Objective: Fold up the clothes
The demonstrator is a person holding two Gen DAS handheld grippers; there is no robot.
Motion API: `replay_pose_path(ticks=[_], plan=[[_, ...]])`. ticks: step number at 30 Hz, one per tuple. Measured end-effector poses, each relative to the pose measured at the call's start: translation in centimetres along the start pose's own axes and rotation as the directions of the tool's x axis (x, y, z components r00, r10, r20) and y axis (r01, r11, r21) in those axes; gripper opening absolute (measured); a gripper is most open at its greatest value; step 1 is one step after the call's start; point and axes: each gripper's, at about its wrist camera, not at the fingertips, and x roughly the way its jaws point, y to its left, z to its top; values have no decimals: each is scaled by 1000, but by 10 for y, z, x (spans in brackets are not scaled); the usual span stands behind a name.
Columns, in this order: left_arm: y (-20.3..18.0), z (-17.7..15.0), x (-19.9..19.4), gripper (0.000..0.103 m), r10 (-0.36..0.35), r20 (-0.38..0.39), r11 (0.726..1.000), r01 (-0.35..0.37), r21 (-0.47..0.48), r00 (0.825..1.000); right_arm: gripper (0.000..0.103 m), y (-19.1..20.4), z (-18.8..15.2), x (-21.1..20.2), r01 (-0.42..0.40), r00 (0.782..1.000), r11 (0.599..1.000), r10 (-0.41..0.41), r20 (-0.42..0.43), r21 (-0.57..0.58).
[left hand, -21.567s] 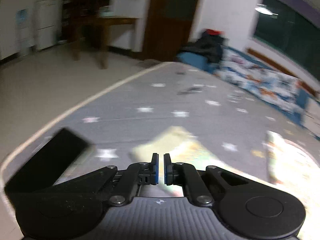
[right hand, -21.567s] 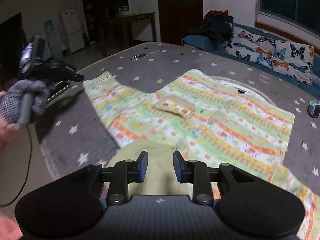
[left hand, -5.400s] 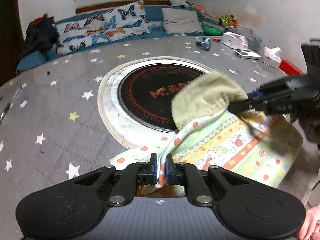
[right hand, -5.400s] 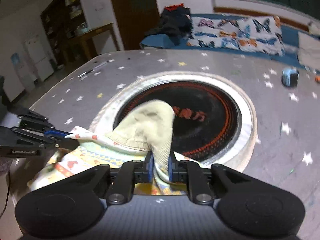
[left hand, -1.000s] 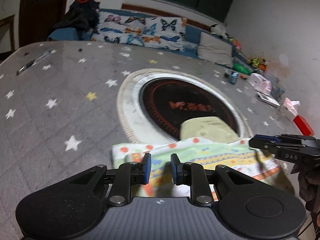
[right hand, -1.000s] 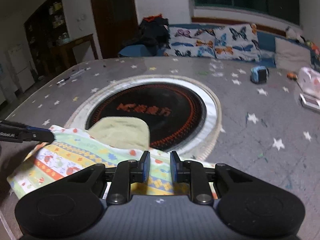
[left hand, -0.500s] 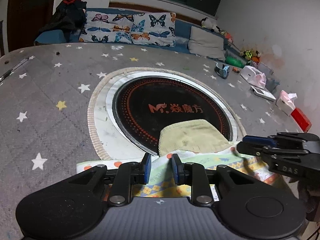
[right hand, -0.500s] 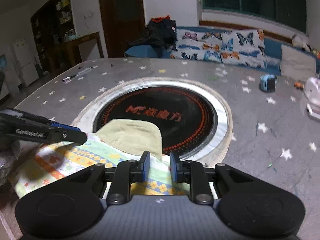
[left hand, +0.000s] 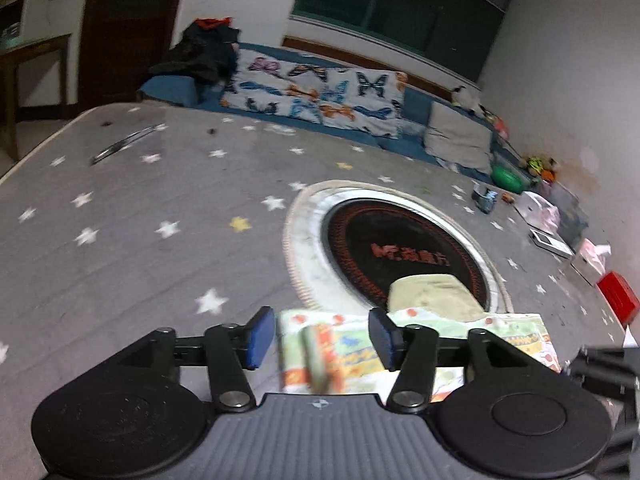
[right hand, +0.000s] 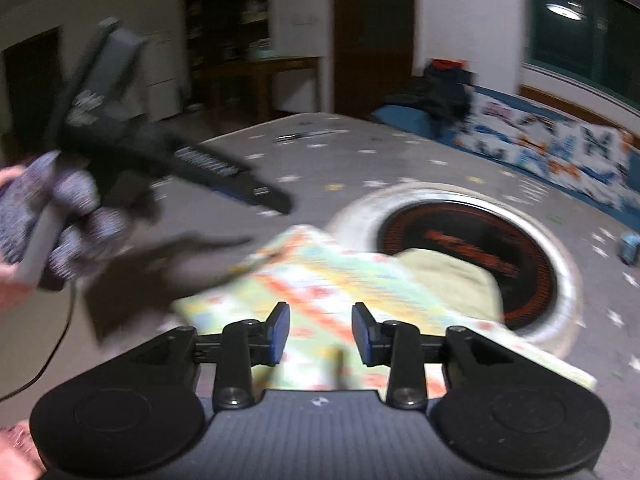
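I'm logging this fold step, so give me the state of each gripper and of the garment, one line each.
Left gripper: open, holding nothing, above the garment's edge.
Right gripper: open, holding nothing, above the garment.
Garment: folded, lying flat on the star-print table, released by both grippers.
Garment's plain yellow end: lying over the dark round inset.

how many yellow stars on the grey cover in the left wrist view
2. One yellow star lies left of the round burner ring; a second yellow star sits farther back, toward the butterfly pillows. The folded garment or motion blur may hide others.
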Motion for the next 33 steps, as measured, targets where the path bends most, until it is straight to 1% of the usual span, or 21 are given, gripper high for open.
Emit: replay_pose_path(ticks=[1,3,7,10,14,18,19,20,22,23,26,30,33], plan=[[4,-2,-3,59,5,-2,1000,-6,-13,1000,40,11,0,3,-20,1000,999,20,-3,-26],[11,-6,-8,62,15,-11,999,-15,-42,1000,40,29,0,10,-46,999,996,44,-17,-81],[26,-17,-17,65,26,-19,994,-28,-110,999,41,60,-3,24,-79,996,980,72,-46,-182],[34,-25,-21,65,17,-30,985,-22,-170,999,41,75,-6,34,-75,996,969,62,-60,-236],[38,-34,-22,67,13,-37,975,-21,-222,999,41,88,-10,44,-58,997,956,40,-68,-289],[43,-40,-19,68,-16,-50,952,0,-307,999,40,96,-12,52,-30,998,946,10,-65,-324],[43,-41,-17,68,-25,-53,945,6,-328,998,37,96,-12,53,-25,998,944,4,-64,-328],[44,-42,-16,68,-34,-56,937,12,-349,998,31,97,-12,54,-17,998,944,-4,-63,-328],[45,-44,-15,68,-49,-57,924,23,-382,997,26,95,-12,54,-14,998,948,-7,-63,-317],[45,-45,-15,68,-55,-55,918,29,-396,997,22,92,-11,51,-19,998,954,2,-58,-298],[45,-45,-15,70,-94,-47,894,64,-444,994,15,84,-7,44,-37,999,970,28,-42,-239],[45,-46,-12,71,-141,-39,858,103,-504,989,13,73,-1,31,-48,999,985,48,-7,-164],[45,-46,-8,71,-177,-38,828,128,-546,983,11,66,1,20,-46,999,990,49,22,-131]])
